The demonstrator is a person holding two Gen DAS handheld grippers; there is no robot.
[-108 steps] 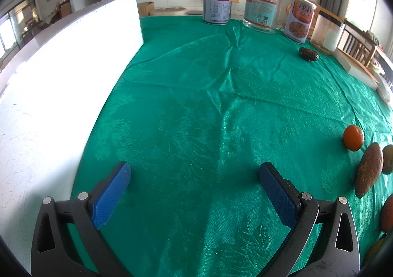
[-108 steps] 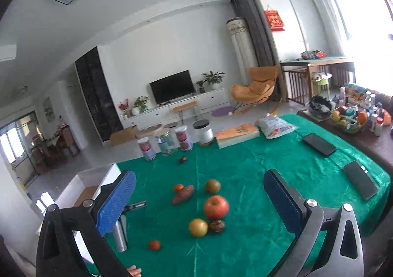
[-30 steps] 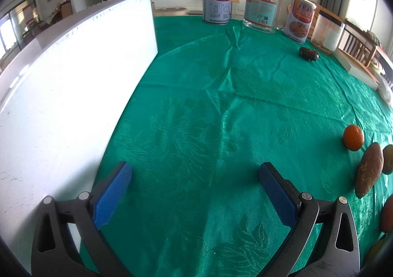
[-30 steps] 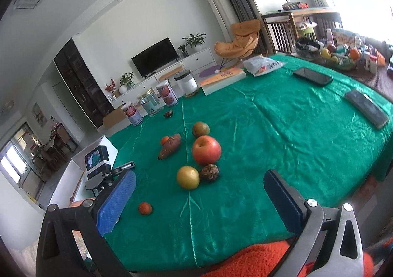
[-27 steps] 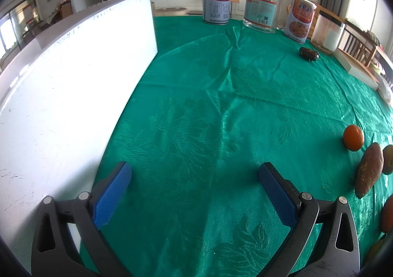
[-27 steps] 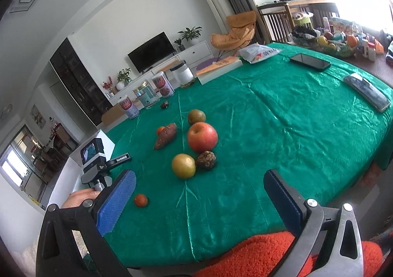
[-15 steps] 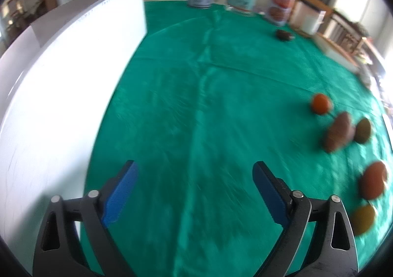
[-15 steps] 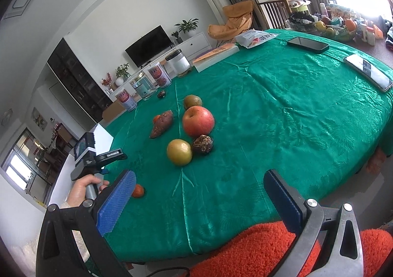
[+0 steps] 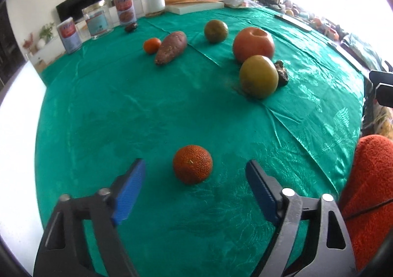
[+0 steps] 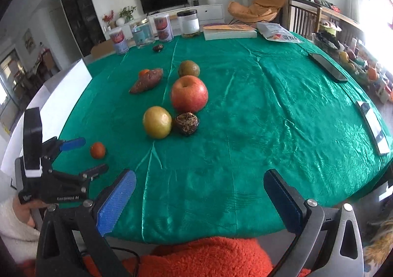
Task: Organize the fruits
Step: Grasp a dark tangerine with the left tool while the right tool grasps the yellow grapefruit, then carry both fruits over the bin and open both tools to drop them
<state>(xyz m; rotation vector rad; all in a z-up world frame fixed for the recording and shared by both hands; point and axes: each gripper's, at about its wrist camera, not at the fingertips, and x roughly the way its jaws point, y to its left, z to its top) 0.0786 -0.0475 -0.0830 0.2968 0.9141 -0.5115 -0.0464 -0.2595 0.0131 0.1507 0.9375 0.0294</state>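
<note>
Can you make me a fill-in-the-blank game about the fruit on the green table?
1. The small orange lies alone between the blue pads of the left gripper, and the pads are ____ touching it.
2. The big red apple sits on a ____ tablecloth.
3. The sweet potato lies right beside a tiny ____ fruit.
4. The right gripper holds ____.

Missing words: not; green; orange; nothing

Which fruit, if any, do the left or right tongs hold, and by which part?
None. The left tongs have been closing around the small orange without touching it; the right tongs are open and empty.
</note>
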